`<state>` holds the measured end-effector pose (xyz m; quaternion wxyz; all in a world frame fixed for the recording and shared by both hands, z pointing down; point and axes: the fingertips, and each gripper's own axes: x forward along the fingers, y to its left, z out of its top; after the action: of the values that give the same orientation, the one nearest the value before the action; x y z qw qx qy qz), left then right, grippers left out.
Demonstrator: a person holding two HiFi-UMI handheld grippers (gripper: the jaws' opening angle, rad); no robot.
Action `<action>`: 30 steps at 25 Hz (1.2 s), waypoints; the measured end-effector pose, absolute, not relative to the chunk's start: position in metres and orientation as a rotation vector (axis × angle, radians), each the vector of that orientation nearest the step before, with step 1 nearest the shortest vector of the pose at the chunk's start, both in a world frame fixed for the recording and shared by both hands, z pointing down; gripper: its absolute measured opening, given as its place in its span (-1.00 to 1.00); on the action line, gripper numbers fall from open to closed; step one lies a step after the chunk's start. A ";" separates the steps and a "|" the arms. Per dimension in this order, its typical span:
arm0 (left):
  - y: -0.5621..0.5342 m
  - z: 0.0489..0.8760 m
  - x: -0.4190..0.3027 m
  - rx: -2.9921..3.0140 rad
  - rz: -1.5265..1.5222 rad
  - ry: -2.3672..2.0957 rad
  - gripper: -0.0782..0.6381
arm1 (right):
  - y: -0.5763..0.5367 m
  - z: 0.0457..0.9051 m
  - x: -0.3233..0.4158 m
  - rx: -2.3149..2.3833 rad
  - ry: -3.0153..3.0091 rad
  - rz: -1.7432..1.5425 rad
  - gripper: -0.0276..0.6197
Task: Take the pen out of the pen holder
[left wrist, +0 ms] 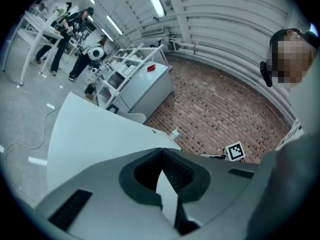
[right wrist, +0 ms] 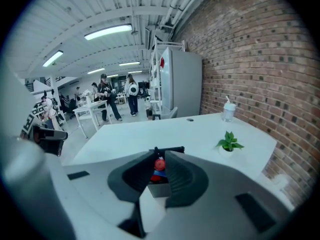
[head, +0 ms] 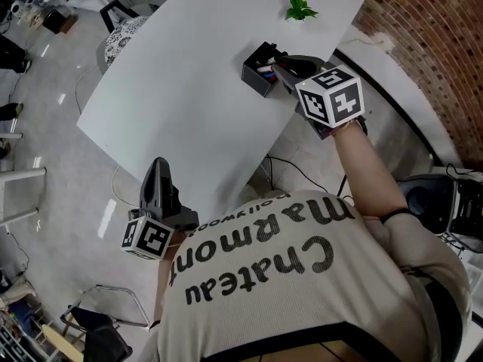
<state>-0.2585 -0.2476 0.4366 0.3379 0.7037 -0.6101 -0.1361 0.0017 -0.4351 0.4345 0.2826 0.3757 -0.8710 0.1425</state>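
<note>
A black pen holder (head: 259, 68) stands on the white table (head: 181, 89) near its right edge, with red and blue pens in it. My right gripper (head: 278, 71) reaches into it from the right. In the right gripper view its jaws (right wrist: 159, 165) are shut on the red top of a pen (right wrist: 159, 163), just above the holder's wall (right wrist: 158, 189), with a blue pen (right wrist: 158, 174) underneath. My left gripper (head: 158, 166) hangs off the table's near edge, far from the holder. Its fingertips (left wrist: 161, 152) meet with nothing between them.
A small green plant (head: 300, 7) sits at the table's far end, with a lidded cup (right wrist: 228, 109) beyond it. A brick wall (right wrist: 260, 64) runs along the right. A patterned chair (head: 121, 38) stands at the table's left, and people (right wrist: 107, 101) work at benches far off.
</note>
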 end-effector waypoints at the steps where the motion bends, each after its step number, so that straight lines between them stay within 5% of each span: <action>1: -0.245 0.432 -0.256 1.838 -0.362 -1.603 -0.78 | -0.433 0.430 0.002 0.993 -2.349 0.368 -0.70; 30: -0.161 0.346 -0.187 1.897 -0.480 -1.829 -0.78 | -0.364 0.379 0.052 0.919 -2.538 0.275 -0.71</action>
<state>-0.1865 -0.1610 0.3462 0.2295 0.6892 -0.6647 -0.1745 0.0518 -0.3636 0.3791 0.2124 0.3310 -0.9141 0.0990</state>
